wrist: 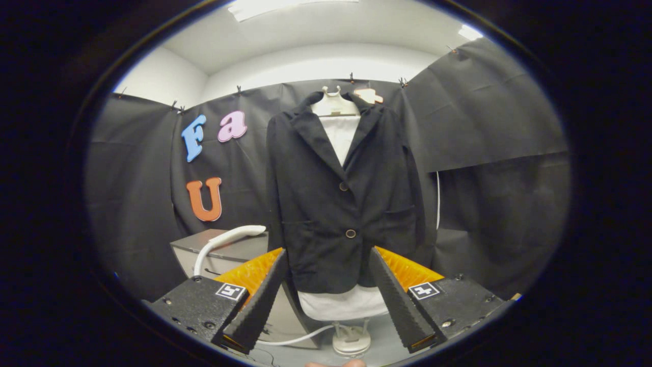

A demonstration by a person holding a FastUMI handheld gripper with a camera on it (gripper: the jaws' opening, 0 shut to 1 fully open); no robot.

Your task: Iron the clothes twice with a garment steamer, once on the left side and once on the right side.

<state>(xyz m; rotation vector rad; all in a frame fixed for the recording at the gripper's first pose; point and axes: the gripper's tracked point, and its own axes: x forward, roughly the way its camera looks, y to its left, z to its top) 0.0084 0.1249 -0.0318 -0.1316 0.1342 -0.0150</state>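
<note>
two jaws spread wide, level, facing jacket (342,204).

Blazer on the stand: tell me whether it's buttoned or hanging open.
Buttoned. The black blazer hangs closed, front panels meeting at both buttons, beyond the open gripper, whose fingers hold nothing.

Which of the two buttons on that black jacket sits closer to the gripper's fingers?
The lower button, a ringed one near the jacket hem, just above the open gripper. The other button sits higher, where the lapels meet.
</note>
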